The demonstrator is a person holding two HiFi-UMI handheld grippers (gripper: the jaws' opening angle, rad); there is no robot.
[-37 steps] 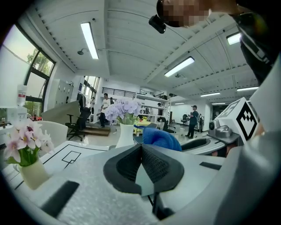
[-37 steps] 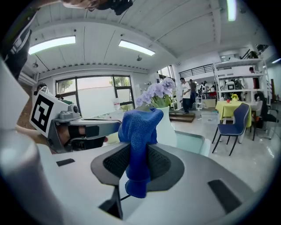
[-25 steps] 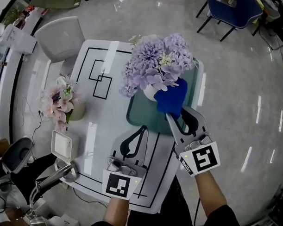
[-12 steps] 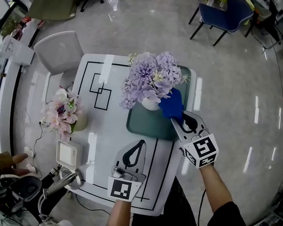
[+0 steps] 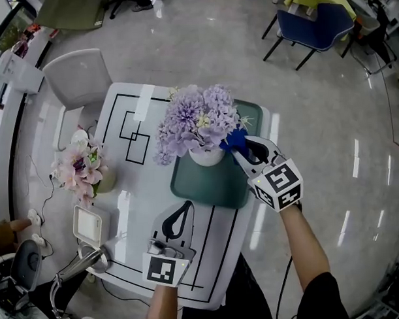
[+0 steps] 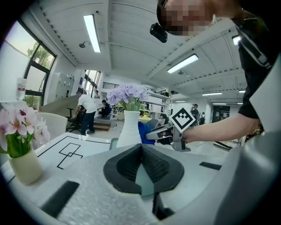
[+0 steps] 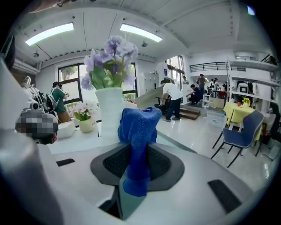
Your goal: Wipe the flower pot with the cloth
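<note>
A white flower pot point(image 5: 206, 155) with purple flowers point(image 5: 195, 120) stands on a dark green tray point(image 5: 213, 184). My right gripper point(image 5: 239, 147) is shut on a blue cloth point(image 5: 235, 138), which touches the pot's right side. In the right gripper view the blue cloth point(image 7: 137, 132) hangs pinched between the jaws, with the pot point(image 7: 110, 110) just behind it. My left gripper point(image 5: 179, 218) rests shut and empty on the table near the front edge. From the left gripper view, the pot point(image 6: 129, 128) and cloth point(image 6: 145, 132) show ahead.
A small vase of pink flowers point(image 5: 82, 169) stands at the table's left edge, with a white box point(image 5: 89, 223) in front of it. A white chair point(image 5: 76, 78) sits behind the table point(image 5: 132, 184), a blue chair point(image 5: 312, 17) far right.
My right gripper has carried the cloth up and leftwards to the pot's right side. The left gripper has stayed put on the table.
</note>
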